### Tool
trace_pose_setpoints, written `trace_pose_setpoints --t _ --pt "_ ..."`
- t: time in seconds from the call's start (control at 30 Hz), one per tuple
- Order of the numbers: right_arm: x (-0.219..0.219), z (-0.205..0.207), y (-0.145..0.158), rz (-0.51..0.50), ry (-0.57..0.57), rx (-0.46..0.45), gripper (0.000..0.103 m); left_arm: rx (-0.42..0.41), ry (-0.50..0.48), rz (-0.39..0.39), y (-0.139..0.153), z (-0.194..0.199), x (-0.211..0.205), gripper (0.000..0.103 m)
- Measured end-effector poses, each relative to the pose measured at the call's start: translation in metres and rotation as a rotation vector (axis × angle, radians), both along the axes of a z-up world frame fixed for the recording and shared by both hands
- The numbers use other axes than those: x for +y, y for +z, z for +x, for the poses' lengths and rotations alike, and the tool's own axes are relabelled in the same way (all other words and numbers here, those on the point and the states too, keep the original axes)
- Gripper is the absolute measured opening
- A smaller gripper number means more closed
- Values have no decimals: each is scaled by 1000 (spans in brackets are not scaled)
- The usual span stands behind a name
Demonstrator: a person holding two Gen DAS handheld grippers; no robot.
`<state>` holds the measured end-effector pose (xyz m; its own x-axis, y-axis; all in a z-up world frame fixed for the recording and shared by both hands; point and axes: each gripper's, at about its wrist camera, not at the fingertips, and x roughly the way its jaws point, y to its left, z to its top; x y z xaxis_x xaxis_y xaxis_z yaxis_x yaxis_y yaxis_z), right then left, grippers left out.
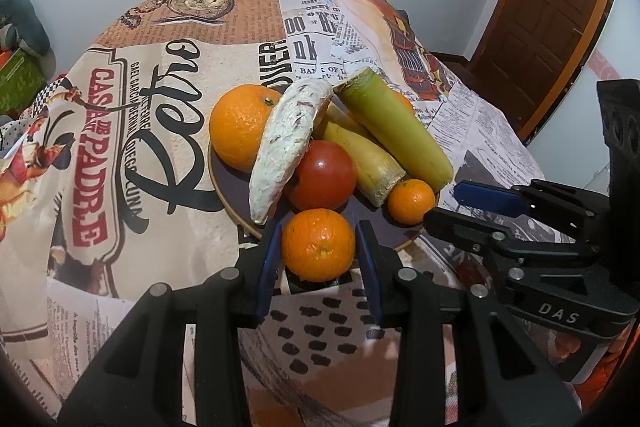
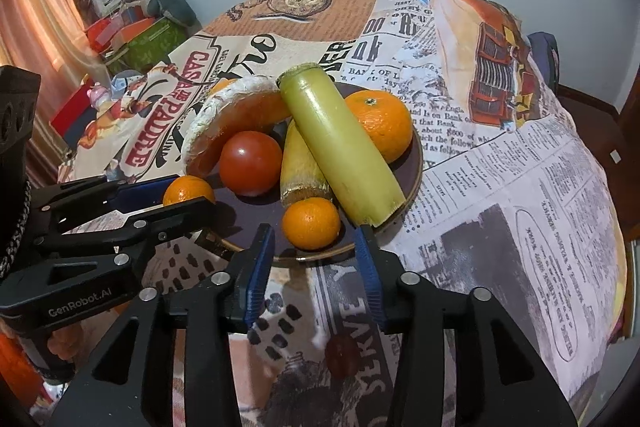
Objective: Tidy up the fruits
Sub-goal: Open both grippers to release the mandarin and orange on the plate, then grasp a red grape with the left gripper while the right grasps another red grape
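A dark plate (image 1: pixel 224 195) on the printed tablecloth holds a big orange (image 1: pixel 244 127), a white-skinned wedge (image 1: pixel 288 147), a red tomato (image 1: pixel 322 175) and two green-yellow stalks (image 1: pixel 394 131). At the plate's near rim my left gripper (image 1: pixel 319 227) is shut on an orange (image 1: pixel 318 247), with both blue pads against its sides. A small orange (image 2: pixel 311 223) lies at the plate's front between the fingers of my right gripper (image 2: pixel 313 229), which is open, with a gap showing on each side of the fruit. Another orange (image 2: pixel 380 129) rests behind the stalks.
The tablecloth (image 2: pixel 500 187) drapes over the table's edges on all sides. Boxes and clutter (image 2: pixel 136 39) stand beyond the left edge, and a chair back (image 2: pixel 544 55) shows at the far right. A brown door (image 1: pixel 552 7) stands at the right wall.
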<state>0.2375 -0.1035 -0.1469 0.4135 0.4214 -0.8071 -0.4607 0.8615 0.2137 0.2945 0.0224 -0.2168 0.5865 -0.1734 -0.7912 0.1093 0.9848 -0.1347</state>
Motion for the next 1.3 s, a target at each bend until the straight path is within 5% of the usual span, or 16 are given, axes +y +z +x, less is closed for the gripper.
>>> trace_pose_setpoints --t 0.17,0.6,1.3 --pt "-6 -8 8 2 -8 -13 41 -35 0 -2 10 -5 -1 58" --pt "-25 -35 16 -40 -15 -26 41 -8 -25 -15 15 -33 -10 55" --pt "-33 -43 -29 -29 -22 89 41 82 -144 20 -29 -32 -52 55"
